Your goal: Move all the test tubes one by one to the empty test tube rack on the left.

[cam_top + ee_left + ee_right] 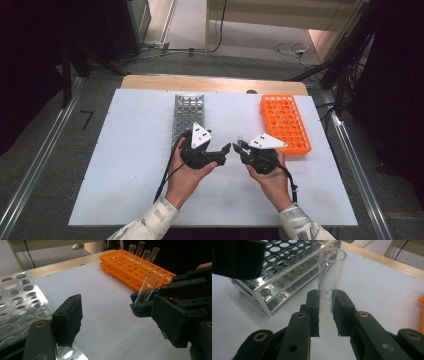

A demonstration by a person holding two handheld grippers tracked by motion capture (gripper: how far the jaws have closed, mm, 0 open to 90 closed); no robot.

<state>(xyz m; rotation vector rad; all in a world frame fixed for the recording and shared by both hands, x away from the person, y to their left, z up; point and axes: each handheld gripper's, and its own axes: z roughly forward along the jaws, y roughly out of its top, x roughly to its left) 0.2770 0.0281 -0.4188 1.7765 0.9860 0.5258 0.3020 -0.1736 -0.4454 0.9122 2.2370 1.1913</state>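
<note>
The right gripper (pixel 325 302) is clamped on a clear glass test tube (pixel 330 277). The left gripper (pixel 117 315) faces it with jaws apart, nothing between them, above the white worktop (pixel 130 150).

Grey floor (pixel 45 165), wooden table edge (pixel 150 82)

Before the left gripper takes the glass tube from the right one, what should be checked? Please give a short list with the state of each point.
1. Right gripper shut on the glass tube: ok.
2. Tube mouth free above the pads, so there is room to take it: ok.
3. Left gripper jaws wide enough, nothing between them: ok.
4. Tube lined up between the left jaws: not ok, it stands beyond the right-hand pad in the left gripper view.
5. Metal rack has free holes: ok.
6. Tube free of cracks: cannot tell.
</note>
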